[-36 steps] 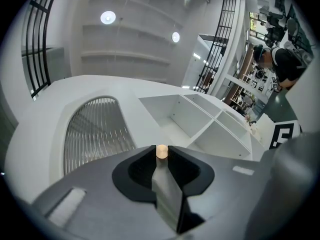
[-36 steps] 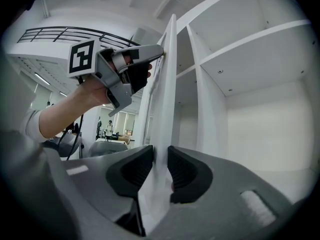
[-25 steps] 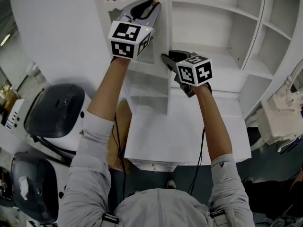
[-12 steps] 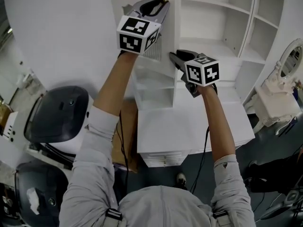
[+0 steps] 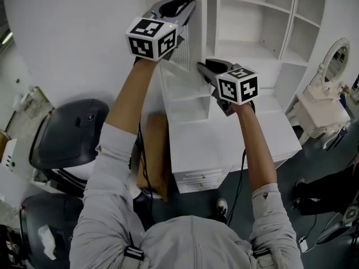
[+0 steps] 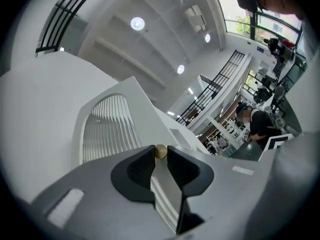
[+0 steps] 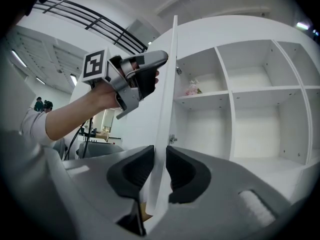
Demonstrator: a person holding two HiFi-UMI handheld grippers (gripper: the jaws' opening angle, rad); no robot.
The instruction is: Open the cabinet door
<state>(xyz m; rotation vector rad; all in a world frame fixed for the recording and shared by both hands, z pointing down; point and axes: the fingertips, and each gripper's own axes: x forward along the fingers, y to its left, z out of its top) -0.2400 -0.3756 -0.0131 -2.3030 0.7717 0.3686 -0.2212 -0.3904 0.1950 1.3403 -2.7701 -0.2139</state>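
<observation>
Left gripper view: left tool [image 6: 160, 160] pinches the brass knob [image 6: 160, 151] at its very tips, right tool [image 7: 159, 159] is closing on the edge of the half-open cabinet door [image 7: 168, 79]; risk is the knob slipping out, or mismatched pulls racking the hinge [image 7: 172, 139].

Large indoor lab hall: round ceiling lights [image 6: 137, 23] at 12 o'clock, black gallery railings [image 6: 215, 86], people [image 6: 257, 124] among equipment at 3 o'clock. Staged white cabinet [image 5: 247, 43] and dressing table [image 5: 317, 115] on grey floor [image 5: 317, 170].
</observation>
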